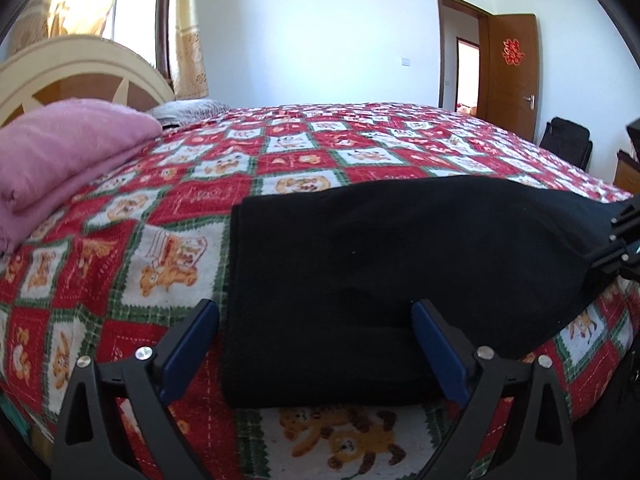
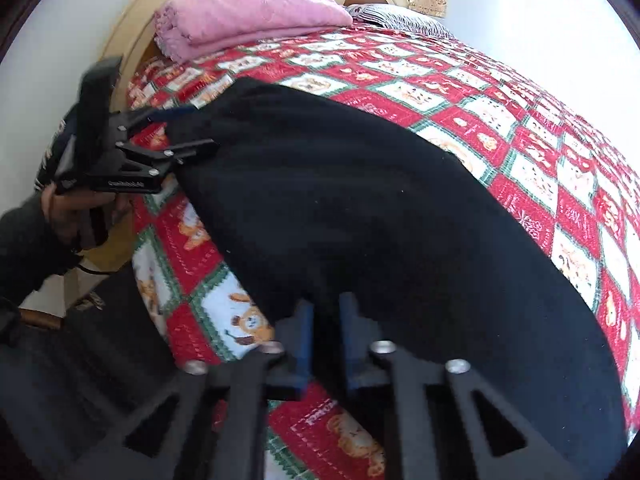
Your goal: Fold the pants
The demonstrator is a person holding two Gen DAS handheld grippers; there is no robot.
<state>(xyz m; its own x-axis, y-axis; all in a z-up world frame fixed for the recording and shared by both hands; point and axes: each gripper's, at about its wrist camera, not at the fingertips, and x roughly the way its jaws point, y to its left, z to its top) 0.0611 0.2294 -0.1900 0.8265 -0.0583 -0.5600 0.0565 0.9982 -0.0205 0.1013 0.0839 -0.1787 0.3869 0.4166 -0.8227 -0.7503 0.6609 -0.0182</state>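
Two grippers work the black fabric pants [image 1: 360,248], spread mid-frame on the red patchwork quilt [image 1: 160,208]: left gripper [image 1: 314,344] gapes around the near edge, right gripper [image 2: 325,340] pinches cloth. Best lift both corners level.

Black pants [image 1: 400,248] folded, flat on bed.

Black claw [image 1: 316,354] frames, blue pads [image 1: 191,350], silver screws [image 1: 143,353], dark sleeve [image 2: 24,236].

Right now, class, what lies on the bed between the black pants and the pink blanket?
Only bare quilt lies between the pants and the blanket; nothing else sits there. The left wrist view shows it best, and the right wrist view agrees.
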